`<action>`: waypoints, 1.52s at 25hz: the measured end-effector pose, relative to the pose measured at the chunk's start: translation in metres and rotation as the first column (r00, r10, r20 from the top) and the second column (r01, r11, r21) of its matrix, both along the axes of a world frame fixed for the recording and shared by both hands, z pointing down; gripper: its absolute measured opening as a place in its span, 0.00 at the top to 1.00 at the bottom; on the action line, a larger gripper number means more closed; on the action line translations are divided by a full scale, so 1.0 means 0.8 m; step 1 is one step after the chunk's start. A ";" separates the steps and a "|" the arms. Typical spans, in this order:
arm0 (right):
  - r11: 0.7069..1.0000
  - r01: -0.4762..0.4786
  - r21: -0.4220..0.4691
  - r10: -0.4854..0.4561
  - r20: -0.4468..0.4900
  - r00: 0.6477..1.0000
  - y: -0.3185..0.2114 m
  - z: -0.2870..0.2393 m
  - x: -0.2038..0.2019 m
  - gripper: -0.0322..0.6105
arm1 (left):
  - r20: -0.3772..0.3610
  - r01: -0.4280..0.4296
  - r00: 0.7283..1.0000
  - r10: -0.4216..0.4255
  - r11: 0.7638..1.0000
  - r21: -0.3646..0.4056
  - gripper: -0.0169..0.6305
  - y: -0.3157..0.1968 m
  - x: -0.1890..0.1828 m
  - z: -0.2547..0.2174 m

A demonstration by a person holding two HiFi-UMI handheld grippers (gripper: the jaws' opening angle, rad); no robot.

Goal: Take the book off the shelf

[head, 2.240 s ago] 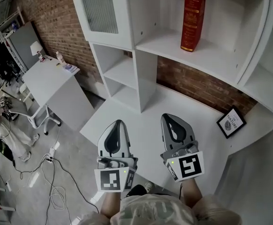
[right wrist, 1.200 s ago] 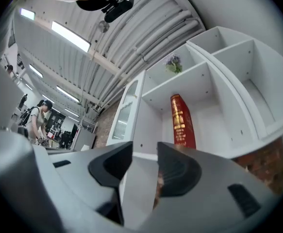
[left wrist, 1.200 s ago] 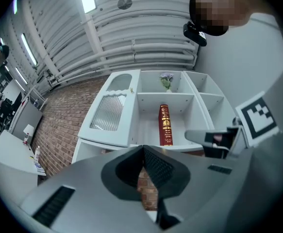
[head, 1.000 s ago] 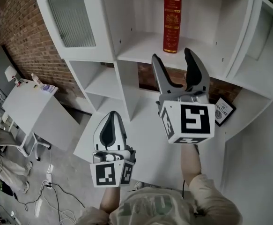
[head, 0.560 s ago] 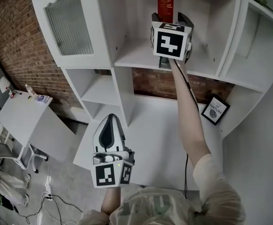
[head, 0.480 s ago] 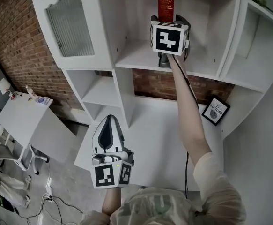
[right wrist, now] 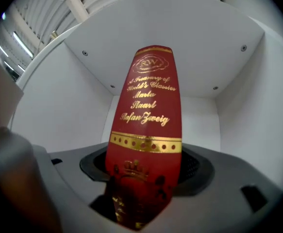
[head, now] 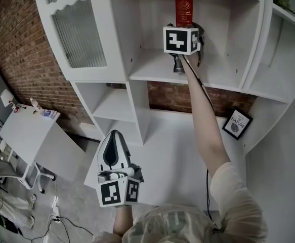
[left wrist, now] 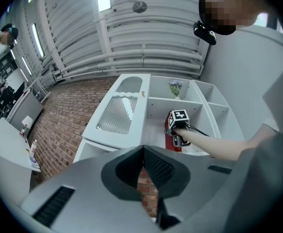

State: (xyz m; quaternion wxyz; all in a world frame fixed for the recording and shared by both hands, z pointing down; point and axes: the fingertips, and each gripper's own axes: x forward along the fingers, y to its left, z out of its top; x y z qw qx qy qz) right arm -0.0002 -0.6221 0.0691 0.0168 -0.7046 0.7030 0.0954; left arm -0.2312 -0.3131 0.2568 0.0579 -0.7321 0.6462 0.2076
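Observation:
A red book (head: 183,9) with gold lettering stands upright in the middle compartment of the white shelf (head: 152,67). My right gripper (head: 184,28) is raised on an outstretched arm and is shut on the lower part of the book's spine. In the right gripper view the book (right wrist: 148,115) fills the gap between the jaws of the right gripper (right wrist: 143,171). My left gripper (head: 114,134) hangs low over the white counter, shut and empty. From the left gripper view, beyond the left gripper (left wrist: 143,149), the book (left wrist: 171,132) and the right gripper's marker cube (left wrist: 179,117) show.
A frosted-glass cabinet door (head: 79,32) is left of the book's compartment. A framed picture (head: 237,124) leans on the white counter (head: 172,151) at the right. Open shelf bays (head: 114,103) sit below. A white desk (head: 26,130) stands far left by the brick wall.
My right gripper rose from beside the left one up to the shelf, its open jaws went around the book, and it now holds still there. The left gripper stayed low.

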 end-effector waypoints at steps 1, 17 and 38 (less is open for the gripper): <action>1.000 0.000 -0.001 0.000 0.006 1.000 -0.002 -0.001 0.000 0.47 | -0.003 0.001 1.000 -0.001 1.000 0.002 0.95 -0.002 -0.002 -0.001; 0.999 -0.031 -0.035 0.032 0.013 0.999 -0.013 0.000 0.001 0.49 | -0.002 -0.044 0.999 0.044 0.997 -0.058 0.95 -0.007 0.011 0.019; 0.999 0.022 -0.043 -0.018 0.076 0.997 0.048 -0.001 0.007 0.58 | 0.017 0.013 1.000 -0.013 1.000 -0.028 0.95 0.055 -0.008 -0.003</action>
